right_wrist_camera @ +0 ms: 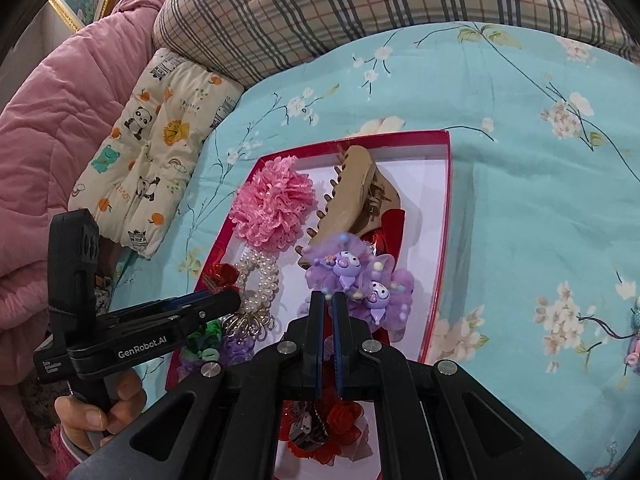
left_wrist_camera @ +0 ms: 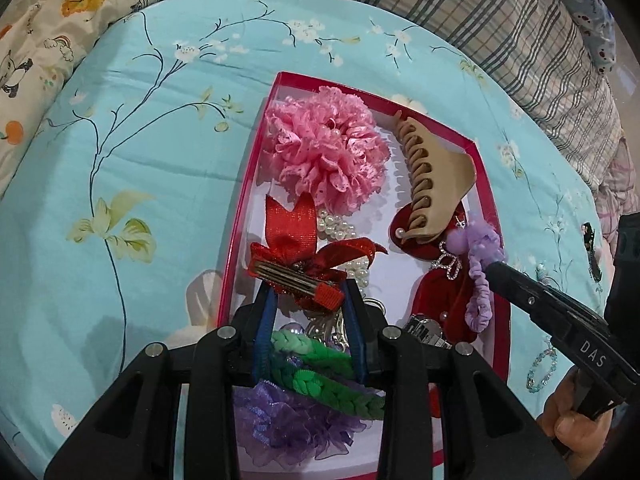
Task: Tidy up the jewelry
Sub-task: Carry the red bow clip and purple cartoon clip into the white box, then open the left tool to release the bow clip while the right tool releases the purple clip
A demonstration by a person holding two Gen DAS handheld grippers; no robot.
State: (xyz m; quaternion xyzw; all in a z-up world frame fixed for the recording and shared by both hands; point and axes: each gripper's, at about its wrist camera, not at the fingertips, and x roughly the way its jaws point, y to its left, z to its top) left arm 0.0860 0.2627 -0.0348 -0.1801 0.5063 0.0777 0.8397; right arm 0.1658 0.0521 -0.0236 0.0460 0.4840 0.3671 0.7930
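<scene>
A red-rimmed box (left_wrist_camera: 486,184) (right_wrist_camera: 446,216) lies on the bed, holding a pink ruffle flower (left_wrist_camera: 326,148) (right_wrist_camera: 272,206), a beige claw clip (left_wrist_camera: 434,184) (right_wrist_camera: 354,192), pearl bracelets (right_wrist_camera: 260,276), green braided bands (left_wrist_camera: 324,376) and a purple scrunchie. My left gripper (left_wrist_camera: 308,286) is shut on a red bow hair clip (left_wrist_camera: 298,258) above the box. My right gripper (right_wrist_camera: 328,298) is shut on a purple cartoon hair tie (right_wrist_camera: 360,282) (left_wrist_camera: 480,256), held over the box's right side.
A light-blue floral sheet (left_wrist_camera: 140,200) covers the bed. A plaid pillow (right_wrist_camera: 340,12), a cartoon-print cushion (right_wrist_camera: 152,148) and a pink quilt (right_wrist_camera: 52,120) lie at the back. A beaded bracelet (left_wrist_camera: 542,366) and a dark hair clip (left_wrist_camera: 592,256) lie right of the box.
</scene>
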